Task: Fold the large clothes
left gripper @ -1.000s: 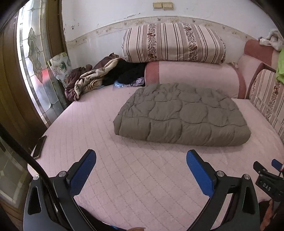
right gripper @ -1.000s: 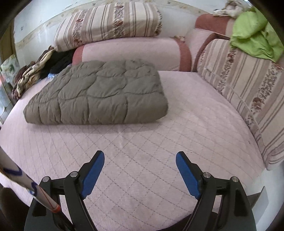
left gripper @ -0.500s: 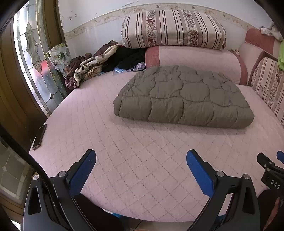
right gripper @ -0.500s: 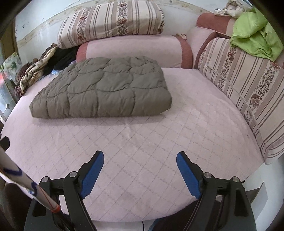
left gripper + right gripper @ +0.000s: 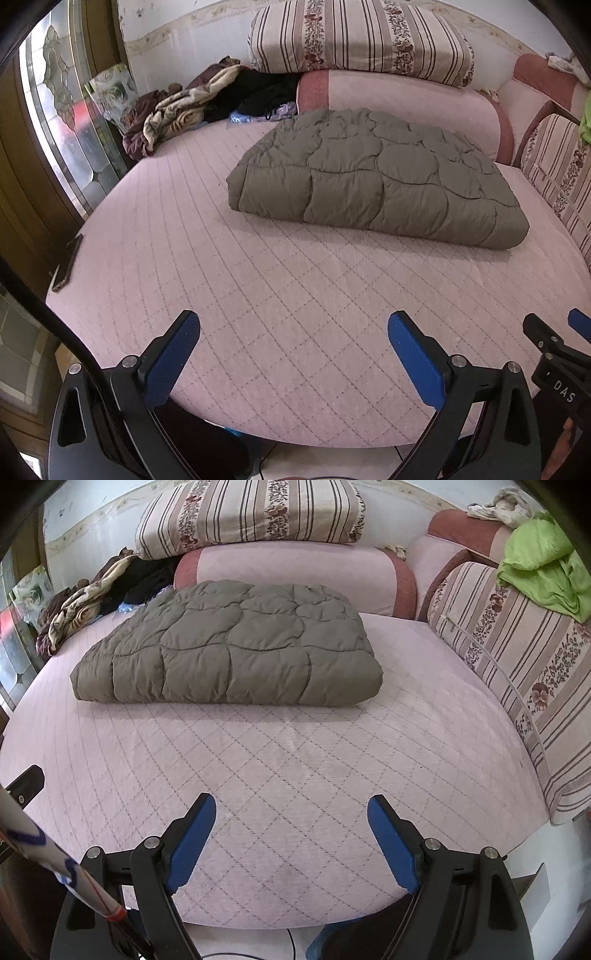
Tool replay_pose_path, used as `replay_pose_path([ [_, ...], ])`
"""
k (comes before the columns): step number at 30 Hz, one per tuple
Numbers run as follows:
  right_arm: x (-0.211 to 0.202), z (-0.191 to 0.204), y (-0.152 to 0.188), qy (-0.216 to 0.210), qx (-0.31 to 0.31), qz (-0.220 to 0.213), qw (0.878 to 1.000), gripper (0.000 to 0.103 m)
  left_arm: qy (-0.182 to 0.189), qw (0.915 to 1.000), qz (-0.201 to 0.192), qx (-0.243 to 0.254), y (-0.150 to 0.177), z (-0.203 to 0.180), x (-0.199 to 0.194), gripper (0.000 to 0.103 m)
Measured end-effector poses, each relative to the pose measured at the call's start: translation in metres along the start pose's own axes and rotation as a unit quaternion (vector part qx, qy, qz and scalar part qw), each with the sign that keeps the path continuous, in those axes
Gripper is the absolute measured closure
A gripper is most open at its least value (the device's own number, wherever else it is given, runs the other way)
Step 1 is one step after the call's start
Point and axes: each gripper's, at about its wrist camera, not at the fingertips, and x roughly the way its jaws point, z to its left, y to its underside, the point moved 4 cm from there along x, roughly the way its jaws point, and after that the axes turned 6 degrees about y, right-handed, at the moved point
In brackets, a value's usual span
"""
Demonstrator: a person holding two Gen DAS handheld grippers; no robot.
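Left gripper [image 5: 293, 349] was spread wide, empty, over the near edge of the bed [image 5: 295, 295]; right gripper [image 5: 291, 832] the same. The quilted coat [image 5: 373, 177] lay ahead of both, well apart from the fingers, already in a thick flat bundle against the bolster [image 5: 406, 99]. I judged the folding nearly done. If I made another fold, I'd pinch both near corners through all layers, lift evenly and lay it over slowly; the padding looked springy.
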Motion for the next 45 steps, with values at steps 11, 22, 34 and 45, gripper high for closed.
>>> replay_pose_path([
  [11,0.006,0.015,-0.006,0.003,-0.015,0.003,1.000,0.015,0.020,0.9995,0.023,-0.002,0.006,-0.001,0.011,0.002],
  [22,0.014,0.022,-0.008,0.007,-0.024,0.005,1.000,0.015,0.024,0.9990,0.037,-0.006,0.006,0.001,0.024,0.002],
  [34,0.020,0.027,-0.006,0.004,-0.027,0.012,1.000,0.015,0.025,0.9985,0.047,-0.013,0.009,0.004,0.032,0.002],
  [45,0.022,0.037,-0.003,0.004,-0.041,0.009,0.999,0.014,0.026,0.9980,0.056,-0.018,0.011,0.008,0.038,0.002],
])
